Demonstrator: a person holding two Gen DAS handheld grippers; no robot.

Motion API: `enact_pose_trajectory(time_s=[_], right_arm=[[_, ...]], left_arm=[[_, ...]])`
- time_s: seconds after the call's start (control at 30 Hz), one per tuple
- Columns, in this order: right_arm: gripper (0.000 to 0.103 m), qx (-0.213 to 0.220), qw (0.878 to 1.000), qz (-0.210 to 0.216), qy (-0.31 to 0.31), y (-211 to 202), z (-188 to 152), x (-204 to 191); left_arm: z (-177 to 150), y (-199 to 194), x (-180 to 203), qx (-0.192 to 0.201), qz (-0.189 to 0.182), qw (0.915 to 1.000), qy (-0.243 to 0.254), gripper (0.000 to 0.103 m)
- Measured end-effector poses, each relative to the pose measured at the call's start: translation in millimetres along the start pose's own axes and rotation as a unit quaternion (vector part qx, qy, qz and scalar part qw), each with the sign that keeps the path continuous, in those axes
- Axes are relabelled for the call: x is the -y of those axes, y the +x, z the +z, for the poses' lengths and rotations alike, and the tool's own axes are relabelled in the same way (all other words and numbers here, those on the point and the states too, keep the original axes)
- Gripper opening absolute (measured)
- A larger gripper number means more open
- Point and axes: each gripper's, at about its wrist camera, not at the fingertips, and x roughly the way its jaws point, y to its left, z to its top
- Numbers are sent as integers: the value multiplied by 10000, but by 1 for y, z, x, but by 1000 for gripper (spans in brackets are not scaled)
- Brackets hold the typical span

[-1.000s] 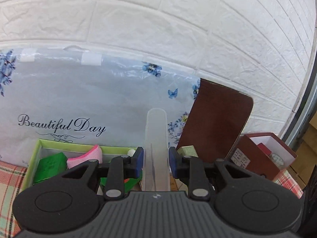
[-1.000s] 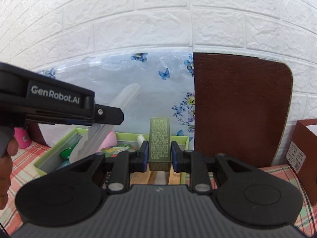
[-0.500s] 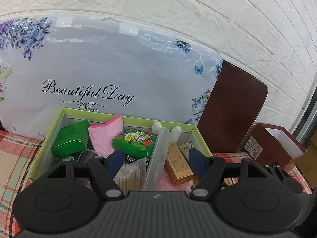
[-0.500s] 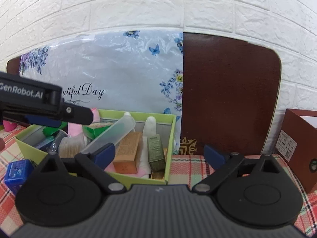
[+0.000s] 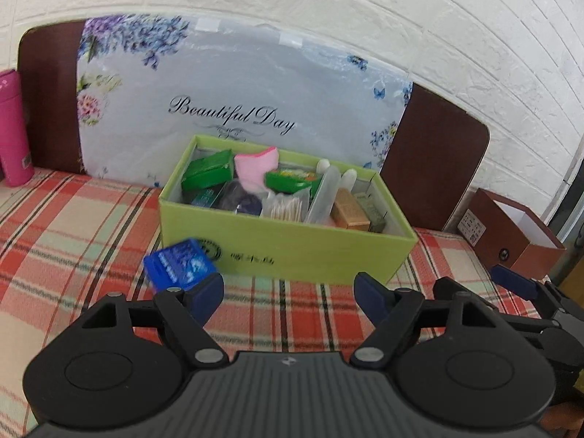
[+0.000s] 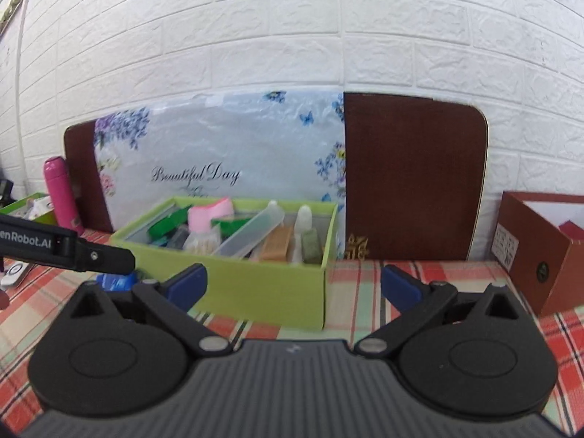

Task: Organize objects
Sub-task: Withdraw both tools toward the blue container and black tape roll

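Left gripper [image 5: 288, 292] and right gripper [image 6: 292, 284]: jaws spread wide, nothing held, both short of the green box [image 5: 292, 252] on the checked bench [image 5: 73, 226]. A clear tube [image 5: 323, 197] lies inside the box; a blue packet [image 5: 179, 264] leans against its front wall.

"Beautiful Day" on floral board [image 5: 233, 109]

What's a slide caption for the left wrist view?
Open left claw above plaid tablecloth, facing filled lime-green cardboard box; blue packet lies outside it.
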Motion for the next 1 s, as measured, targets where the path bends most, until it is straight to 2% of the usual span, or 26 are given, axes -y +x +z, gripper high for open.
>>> enact_pose_trajectory(time_s=[0.2, 0.5, 0.73, 1.0], right_arm=[[103, -314, 9991, 152, 226, -18, -32, -10], [103, -733, 9966, 217, 322, -21, -60, -21], [103, -904, 9951, 230, 341, -20, -69, -22], [103, -1019, 9938, 187, 403, -16, -74, -19]], left_arm=[[-27, -3, -17, -300, 156, 9989, -319, 81], [-42, 5, -38, -523, 502, 9950, -680, 81], [-38, 25, -49, -577, 794, 9904, -977, 81], [-13, 61, -52, -536, 1062, 9856, -1206, 81]])
